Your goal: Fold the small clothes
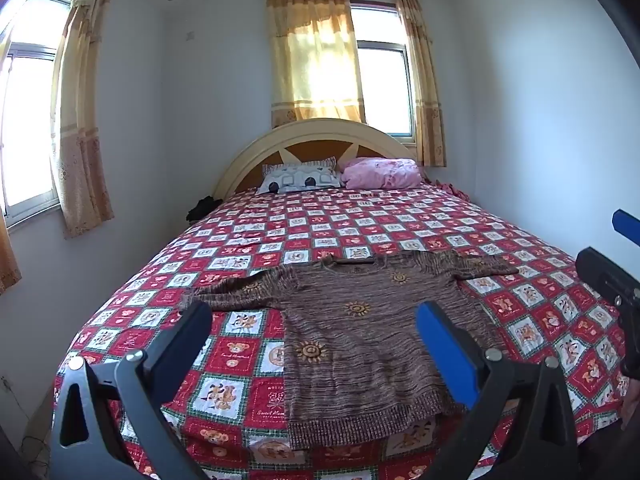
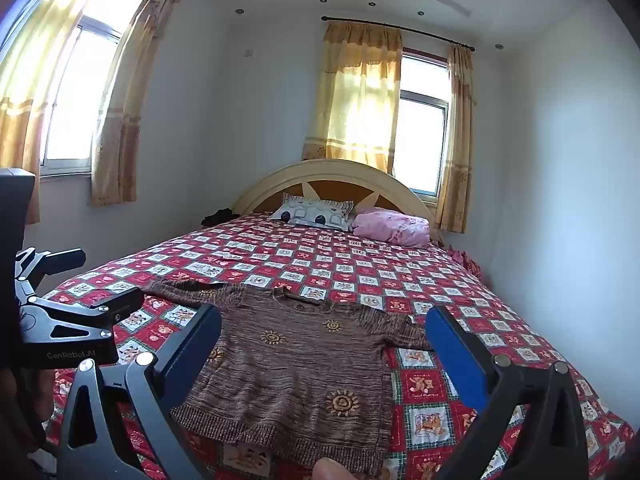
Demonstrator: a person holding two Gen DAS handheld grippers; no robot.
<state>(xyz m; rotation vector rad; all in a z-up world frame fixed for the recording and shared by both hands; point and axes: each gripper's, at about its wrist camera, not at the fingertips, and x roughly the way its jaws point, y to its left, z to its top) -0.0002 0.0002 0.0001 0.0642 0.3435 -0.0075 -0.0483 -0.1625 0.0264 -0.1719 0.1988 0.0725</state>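
Observation:
A brown knitted sweater [image 1: 352,328] with yellow sun motifs lies flat, front up, on the near end of the bed, sleeves spread to both sides. It also shows in the right wrist view [image 2: 296,364]. My left gripper [image 1: 316,312] is open and empty, held above the sweater's hem and left side. My right gripper [image 2: 324,316] is open and empty, above the sweater's lower half. The right gripper also shows at the right edge of the left wrist view [image 1: 616,280]. The left gripper body appears at the left of the right wrist view [image 2: 68,320].
The bed carries a red and white checked cover [image 1: 360,224]. A patterned pillow [image 1: 300,178] and a pink bundle [image 1: 384,174] lie by the arched headboard [image 1: 316,132]. Walls stand close on the right. Curtained windows are behind and to the left.

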